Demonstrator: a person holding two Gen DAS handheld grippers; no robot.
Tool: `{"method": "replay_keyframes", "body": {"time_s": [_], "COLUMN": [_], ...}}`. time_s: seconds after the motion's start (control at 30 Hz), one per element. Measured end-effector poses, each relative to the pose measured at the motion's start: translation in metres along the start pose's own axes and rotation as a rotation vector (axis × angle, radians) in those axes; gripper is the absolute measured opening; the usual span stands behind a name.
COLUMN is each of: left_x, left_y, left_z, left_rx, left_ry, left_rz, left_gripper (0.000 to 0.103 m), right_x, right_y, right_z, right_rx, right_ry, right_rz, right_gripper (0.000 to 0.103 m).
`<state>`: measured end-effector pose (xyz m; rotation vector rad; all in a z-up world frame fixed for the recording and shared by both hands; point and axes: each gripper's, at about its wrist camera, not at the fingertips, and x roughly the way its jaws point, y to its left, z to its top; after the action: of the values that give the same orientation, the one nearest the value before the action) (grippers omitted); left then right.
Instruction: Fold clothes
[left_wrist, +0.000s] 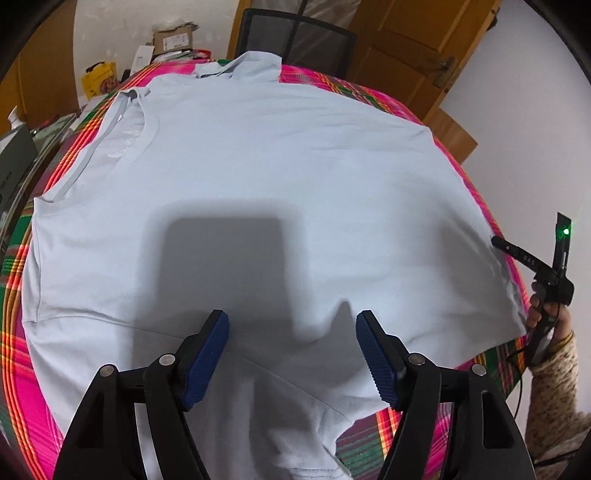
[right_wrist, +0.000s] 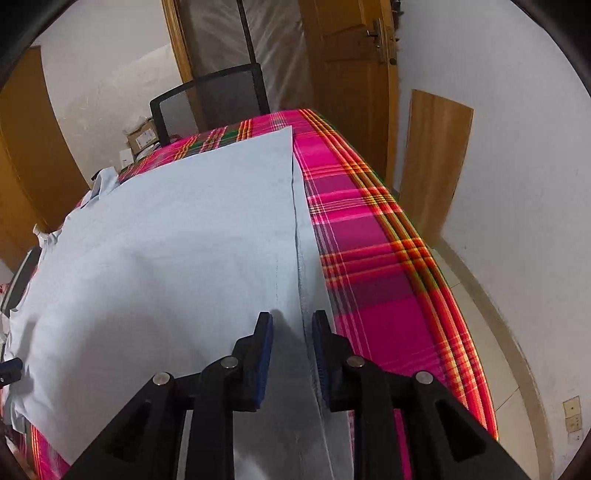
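A pale blue T-shirt (left_wrist: 258, 158) lies spread flat on a table with a pink plaid cloth (left_wrist: 22, 387). Its neckline is at the left, one sleeve at the far edge. My left gripper (left_wrist: 291, 350) is open, hovering over the near sleeve, with nothing between its blue pads. The right gripper (left_wrist: 546, 280) shows at the shirt's hem corner on the right. In the right wrist view, my right gripper (right_wrist: 291, 354) has its jaws partly open, astride the shirt's hem (right_wrist: 299, 258), with fabric between the pads but a gap visible. The shirt (right_wrist: 166, 240) stretches away to the left.
A black mesh chair (left_wrist: 295, 37) stands at the table's far side, also in the right wrist view (right_wrist: 210, 99). Boxes and clutter (left_wrist: 170, 40) sit at the far left. Wooden doors (right_wrist: 351, 74) and a loose wooden board (right_wrist: 436, 158) stand against the white wall.
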<state>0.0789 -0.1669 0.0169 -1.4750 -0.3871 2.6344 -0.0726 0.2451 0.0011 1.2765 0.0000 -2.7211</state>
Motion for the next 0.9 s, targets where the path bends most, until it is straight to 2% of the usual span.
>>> {"method": "replay_keyframes", "body": {"time_s": [0.07, 0.2, 0.33, 0.47, 0.53, 0.6, 0.67, 0.7, 0.77, 0.83, 0.9], "left_x": [-0.002, -0.005, -0.006, -0.006, -0.003, -0.002, -0.001, -0.001, 0.0, 0.001, 0.002], "left_y": [0.001, 0.006, 0.01, 0.011, 0.01, 0.01, 0.009, 0.008, 0.007, 0.005, 0.002], "left_z": [-0.003, -0.005, -0.003, -0.003, 0.0, 0.0, 0.001, 0.002, 0.002, 0.001, 0.001], "left_rx": [0.01, -0.017, -0.044, -0.063, -0.078, -0.086, -0.097, -0.102, -0.104, -0.092, -0.072], "left_ry": [-0.011, -0.025, -0.023, -0.025, -0.031, -0.038, -0.04, -0.039, -0.04, -0.039, -0.033], "left_rz": [0.0, -0.018, -0.037, -0.049, -0.056, -0.062, -0.058, -0.055, -0.048, -0.038, -0.024], "left_gripper": [0.073, 0.073, 0.073, 0.074, 0.075, 0.076, 0.077, 0.078, 0.079, 0.079, 0.079], "right_x": [0.0, 0.0, -0.008, -0.017, -0.018, -0.015, -0.006, -0.001, 0.008, 0.01, 0.011], "right_y": [0.002, 0.004, -0.013, -0.03, -0.03, -0.025, -0.018, -0.014, -0.009, -0.007, -0.007], "right_z": [0.0, 0.001, -0.001, -0.002, 0.002, 0.007, 0.01, 0.012, 0.013, 0.012, 0.012], "right_rx": [-0.029, -0.04, 0.025, 0.073, 0.066, 0.039, -0.007, -0.03, -0.063, -0.073, -0.074], "right_ry": [0.002, -0.002, -0.033, -0.074, -0.07, -0.058, -0.024, -0.005, 0.023, 0.013, 0.012], "right_rz": [-0.046, -0.058, -0.088, 0.014, 0.107, 0.169, 0.168, 0.164, 0.126, 0.112, 0.092], "right_gripper": [0.01, 0.0, 0.0, 0.002, 0.003, 0.01, 0.02, 0.021, 0.021, 0.021, 0.014]}}
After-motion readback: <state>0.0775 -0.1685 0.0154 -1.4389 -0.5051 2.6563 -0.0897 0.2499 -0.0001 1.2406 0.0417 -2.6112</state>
